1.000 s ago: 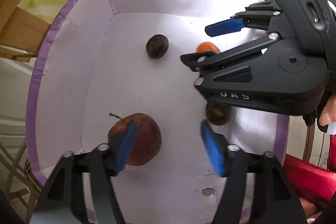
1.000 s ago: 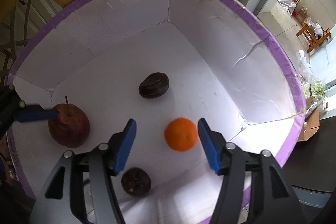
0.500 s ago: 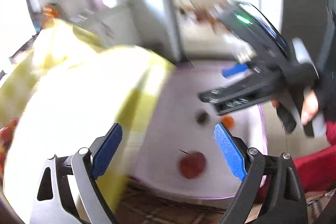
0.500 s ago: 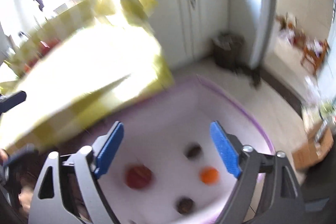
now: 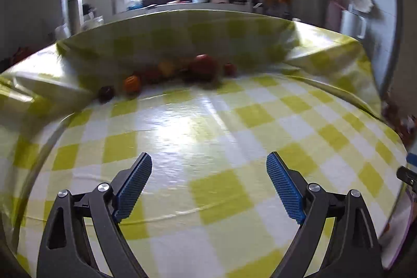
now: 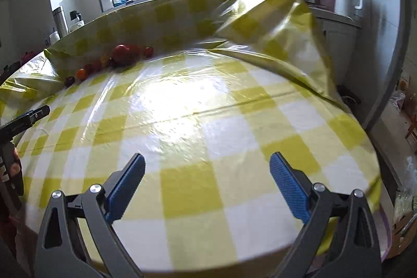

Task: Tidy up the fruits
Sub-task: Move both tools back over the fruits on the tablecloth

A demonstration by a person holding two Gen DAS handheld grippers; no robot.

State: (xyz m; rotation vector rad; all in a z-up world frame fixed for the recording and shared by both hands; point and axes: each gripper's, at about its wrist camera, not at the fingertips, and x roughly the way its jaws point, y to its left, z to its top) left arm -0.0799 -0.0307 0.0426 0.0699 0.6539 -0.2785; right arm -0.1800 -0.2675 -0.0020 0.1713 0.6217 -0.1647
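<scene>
the fruits [image 5: 182,72] lie in a loose row along the far side of the table, at the foot of the turned-up fold of the yellow checked tablecloth [image 5: 208,137]. in the left wrist view the row sits just above the middle of the frame and runs from lower left to upper right: a dark round fruit [image 5: 105,93] at the near left end, an orange one [image 5: 132,84] just beside it, then a cluster around a larger red fruit [image 5: 202,65]. motion blur smears the cluster, so i can't count it with any confidence.

in the right wrist view the same row [image 6: 114,61] shows in the upper left of the frame, smaller and well off to the side.

the left gripper [image 5: 208,183] fills the bottom of its own frame, its blue pads spread wide with nothing between them. the right gripper [image 6: 207,183] likewise has its jaws wide apart and empty, over bare cloth.

both tools are well apart from the fruit. the row lies nearly straight ahead of the left gripper, only slightly left of its centre line, but far off to the left of the right one. so the left looks the better placed to reach first, probably for the dark fruit or the orange one at the near end.
</scene>
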